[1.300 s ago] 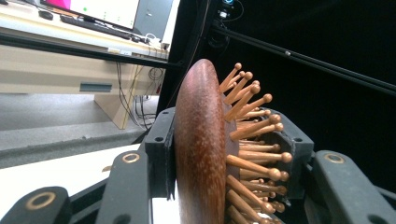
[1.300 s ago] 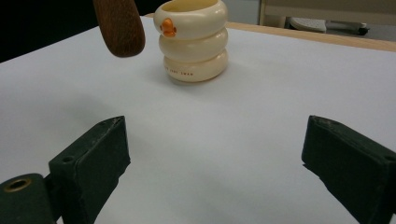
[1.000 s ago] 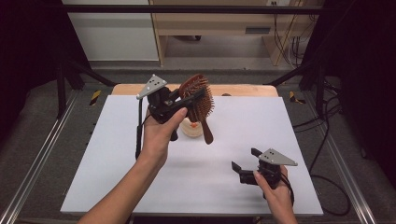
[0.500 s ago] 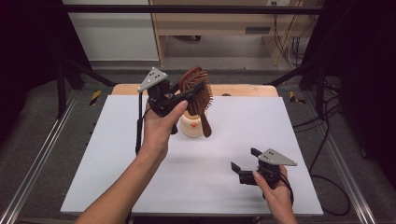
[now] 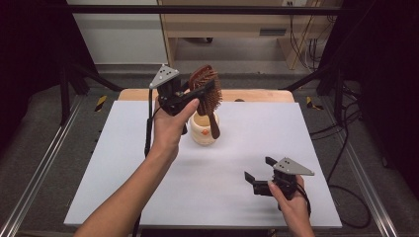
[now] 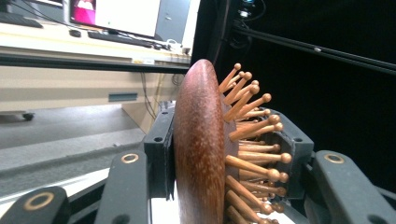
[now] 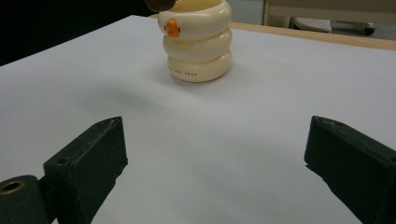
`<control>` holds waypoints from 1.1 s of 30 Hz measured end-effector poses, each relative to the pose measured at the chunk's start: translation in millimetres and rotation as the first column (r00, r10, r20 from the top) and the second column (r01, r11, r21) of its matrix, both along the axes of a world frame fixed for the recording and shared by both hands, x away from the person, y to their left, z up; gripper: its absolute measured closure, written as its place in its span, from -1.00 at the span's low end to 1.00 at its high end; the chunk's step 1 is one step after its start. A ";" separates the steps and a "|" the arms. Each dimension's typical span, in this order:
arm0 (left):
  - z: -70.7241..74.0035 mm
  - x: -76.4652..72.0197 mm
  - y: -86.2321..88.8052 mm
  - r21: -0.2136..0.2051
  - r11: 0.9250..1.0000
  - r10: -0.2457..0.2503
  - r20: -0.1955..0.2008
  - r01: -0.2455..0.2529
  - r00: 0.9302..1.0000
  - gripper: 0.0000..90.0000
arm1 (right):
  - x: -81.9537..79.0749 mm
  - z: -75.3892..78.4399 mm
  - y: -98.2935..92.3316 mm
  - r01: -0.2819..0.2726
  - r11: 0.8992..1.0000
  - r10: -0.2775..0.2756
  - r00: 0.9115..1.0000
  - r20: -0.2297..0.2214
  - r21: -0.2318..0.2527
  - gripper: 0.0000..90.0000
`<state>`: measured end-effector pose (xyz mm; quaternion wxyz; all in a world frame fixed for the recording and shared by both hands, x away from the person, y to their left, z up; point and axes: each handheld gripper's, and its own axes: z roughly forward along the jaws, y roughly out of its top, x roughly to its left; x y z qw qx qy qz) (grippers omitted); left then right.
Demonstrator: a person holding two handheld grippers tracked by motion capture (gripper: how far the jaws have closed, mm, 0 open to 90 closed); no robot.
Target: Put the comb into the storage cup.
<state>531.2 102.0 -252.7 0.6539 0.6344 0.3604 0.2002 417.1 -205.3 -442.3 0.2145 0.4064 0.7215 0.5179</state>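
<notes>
your white table [image 5: 148,187] has wide bare room across its near half and left side, with its edges well away from both hands. since a second ago your left gripper [image 5: 200,94] has swung the wooden hairbrush [image 5: 207,96] from tilted to nearly upright, its handle now hanging down at the cream ribbed cup [image 5: 203,129], which stands toward the back middle. your right gripper [image 5: 257,178] rests near the front right edge, jaws spread wide with nothing between them. your left jaws clamp the brush head: dark red-brown oval back, ball-tipped wooden pins [image 6: 252,140] fanning out.
</notes>
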 end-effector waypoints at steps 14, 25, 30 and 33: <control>8.8 25.1 -6.1 -0.004 0.999 0.040 0.006 -0.040 0.999 0.12 | 1.0 -1.5 1.1 -0.010 1.000 0.010 1.000 0.007 -0.009 -0.86; 11.2 36.6 -3.7 -0.012 0.998 0.067 0.027 -0.067 0.997 0.11 | 1.7 -1.8 -2.1 -0.012 1.000 0.012 1.000 0.008 -0.012 -0.87; 11.0 41.4 0.7 -0.017 0.997 0.082 0.023 -0.082 0.996 0.11 | 1.5 -1.8 -2.5 -0.013 1.000 0.013 1.000 0.010 -0.012 -0.87; 9.8 43.2 3.6 -0.023 0.996 0.089 0.018 -0.089 0.996 0.11 | 1.4 -1.7 -2.2 -0.013 1.000 0.013 1.000 0.011 -0.011 -0.87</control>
